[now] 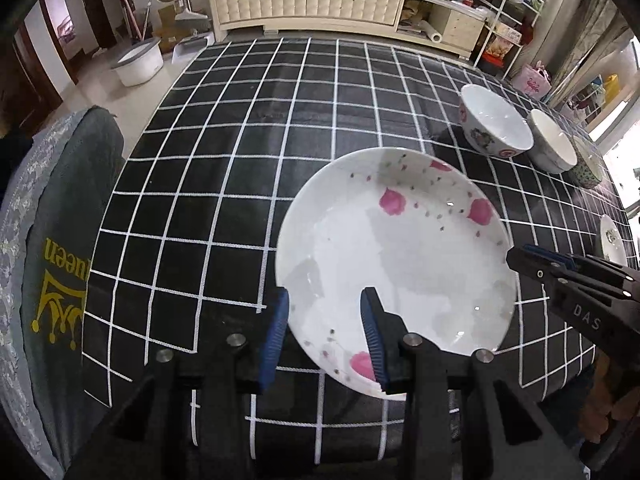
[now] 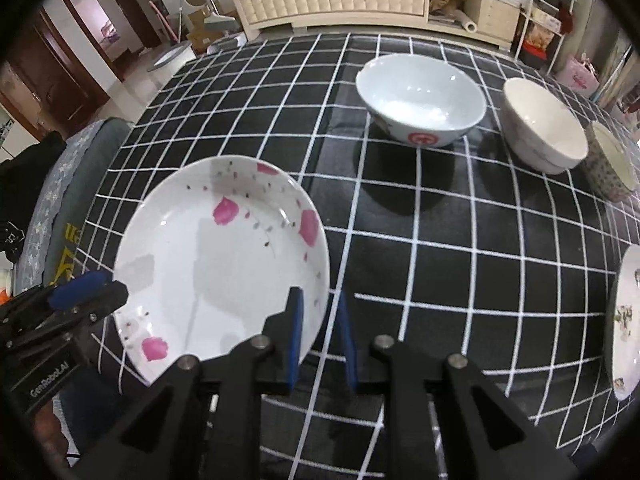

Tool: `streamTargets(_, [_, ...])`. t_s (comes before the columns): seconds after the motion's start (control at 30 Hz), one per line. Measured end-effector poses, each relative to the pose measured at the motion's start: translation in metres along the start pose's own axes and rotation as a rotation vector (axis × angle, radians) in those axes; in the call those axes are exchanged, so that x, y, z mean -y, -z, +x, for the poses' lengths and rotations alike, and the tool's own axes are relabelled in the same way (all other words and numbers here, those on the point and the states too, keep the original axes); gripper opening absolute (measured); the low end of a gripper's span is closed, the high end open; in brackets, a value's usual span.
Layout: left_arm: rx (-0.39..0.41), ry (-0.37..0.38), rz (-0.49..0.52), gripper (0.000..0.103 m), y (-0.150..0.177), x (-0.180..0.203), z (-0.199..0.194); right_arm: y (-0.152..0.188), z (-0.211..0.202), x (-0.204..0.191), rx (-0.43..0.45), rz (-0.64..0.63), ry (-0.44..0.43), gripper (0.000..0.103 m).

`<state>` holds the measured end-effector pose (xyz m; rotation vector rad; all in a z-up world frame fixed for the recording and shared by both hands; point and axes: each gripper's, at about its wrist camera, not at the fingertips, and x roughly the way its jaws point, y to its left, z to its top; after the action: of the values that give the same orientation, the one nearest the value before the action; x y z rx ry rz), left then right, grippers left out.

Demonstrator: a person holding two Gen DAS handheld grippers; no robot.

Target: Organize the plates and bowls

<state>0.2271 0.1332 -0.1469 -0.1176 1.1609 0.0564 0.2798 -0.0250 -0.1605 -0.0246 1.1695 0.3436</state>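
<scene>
Left gripper (image 1: 326, 332), jaws parted astride the near-left rim of the pink-flowered plate (image 1: 394, 268) on the checked tablecloth (image 1: 224, 168); right gripper (image 2: 320, 332) likewise straddles the opposite rim, unclenched, presumably for a two-sided lift; bowls (image 2: 420, 100) wait beyond.

"das" in pale letters on the black body of the right gripper (image 1: 516, 258), left wrist view. "genrobot.ai" in white on the left gripper (image 2: 90, 286), right wrist view. yellow "ueen", partly cut off, beside a yellow crown on the grey chair cover (image 1: 60, 280).
</scene>
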Motion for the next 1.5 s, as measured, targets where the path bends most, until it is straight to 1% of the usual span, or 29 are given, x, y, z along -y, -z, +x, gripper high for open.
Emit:
streamTargets(0.1, [0.017, 0.01, 0.012, 0.036, 0.001, 0.01, -0.011, 0.005, -0.015, 0.003, 0.017, 0.005, -0.001, 0.022])
streamTargets(0.2, [0.038, 0.017, 0.036, 0.036, 0.003, 0.025, -0.023, 0.009, -0.031, 0.01, 0.039, 0.01, 0.0, 0.023])
streamTargets(0.23, [0.044, 0.02, 0.045, 0.036, 0.004, 0.031, -0.026, 0.011, -0.037, 0.013, 0.047, 0.015, -0.001, 0.027])
streamTargets(0.27, [0.052, 0.023, 0.056, 0.036, 0.005, 0.038, -0.031, 0.013, -0.042, 0.016, 0.058, 0.02, -0.001, 0.036])
streamTargets(0.33, [0.062, 0.031, 0.075, 0.037, 0.006, 0.05, -0.038, 0.017, -0.055, 0.024, 0.086, 0.031, 0.013, 0.047])
streamTargets(0.37, [0.067, 0.035, 0.083, 0.039, 0.007, 0.055, -0.042, 0.02, -0.061, 0.027, 0.103, 0.033, 0.033, 0.048])
streamTargets(0.43, [0.084, 0.044, 0.107, 0.04, 0.008, 0.069, -0.05, 0.024, -0.073, 0.035, 0.128, 0.037, 0.063, 0.048])
streamTargets(0.5, [0.098, 0.047, 0.138, 0.04, 0.01, 0.086, -0.057, 0.028, -0.082, 0.046, 0.144, 0.05, 0.063, 0.052])
streamTargets(0.53, [0.101, 0.05, 0.15, 0.04, 0.01, 0.094, -0.059, 0.031, -0.089, 0.054, 0.155, 0.062, 0.067, 0.057])
streamTargets(0.57, [0.103, 0.056, 0.161, 0.043, 0.011, 0.102, -0.061, 0.034, -0.094, 0.058, 0.163, 0.068, 0.072, 0.063])
streamTargets(0.63, [0.109, 0.069, 0.18, 0.047, 0.012, 0.117, -0.065, 0.041, -0.105, 0.073, 0.18, 0.082, 0.096, 0.068])
streamTargets(0.73, [0.119, 0.086, 0.206, 0.048, 0.013, 0.14, -0.069, 0.05, -0.118, 0.093, 0.196, 0.104, 0.133, 0.072])
streamTargets(0.8, [0.122, 0.093, 0.224, 0.059, 0.012, 0.157, -0.07, 0.055, -0.127, 0.109, 0.205, 0.128, 0.146, 0.076])
streamTargets(0.83, [0.127, 0.094, 0.231, 0.061, 0.012, 0.167, -0.071, 0.058, -0.132, 0.119, 0.215, 0.144, 0.158, 0.078])
streamTargets(0.97, [0.136, 0.126, 0.263, 0.062, 0.008, 0.198, -0.073, 0.067, -0.148, 0.148, 0.242, 0.185, 0.218, 0.08])
streamTargets(1.07, [0.144, 0.137, 0.287, 0.071, 0.005, 0.226, -0.074, 0.072, -0.157, 0.169, 0.247, 0.199, 0.274, 0.08])
streamTargets(1.13, [0.152, 0.146, 0.303, 0.071, 0.002, 0.243, -0.074, 0.074, -0.159, 0.183, 0.236, 0.207, 0.34, 0.08])
streamTargets(1.2, [0.151, 0.145, 0.327, 0.071, 0.0, 0.259, -0.072, 0.076, -0.158, 0.199, 0.228, 0.217, 0.376, 0.08])
streamTargets(1.3, [0.149, 0.15, 0.362, 0.071, -0.004, 0.284, -0.068, 0.079, -0.161, 0.224, 0.226, 0.242, 0.362, 0.08])
streamTargets(1.4, [0.138, 0.158, 0.377, 0.071, -0.008, 0.305, -0.063, 0.081, -0.164, 0.241, 0.224, 0.246, 0.393, 0.08])
streamTargets(1.5, [0.12, 0.169, 0.379, 0.071, -0.014, 0.321, -0.053, 0.081, -0.163, 0.261, 0.212, 0.274, 0.36, 0.08])
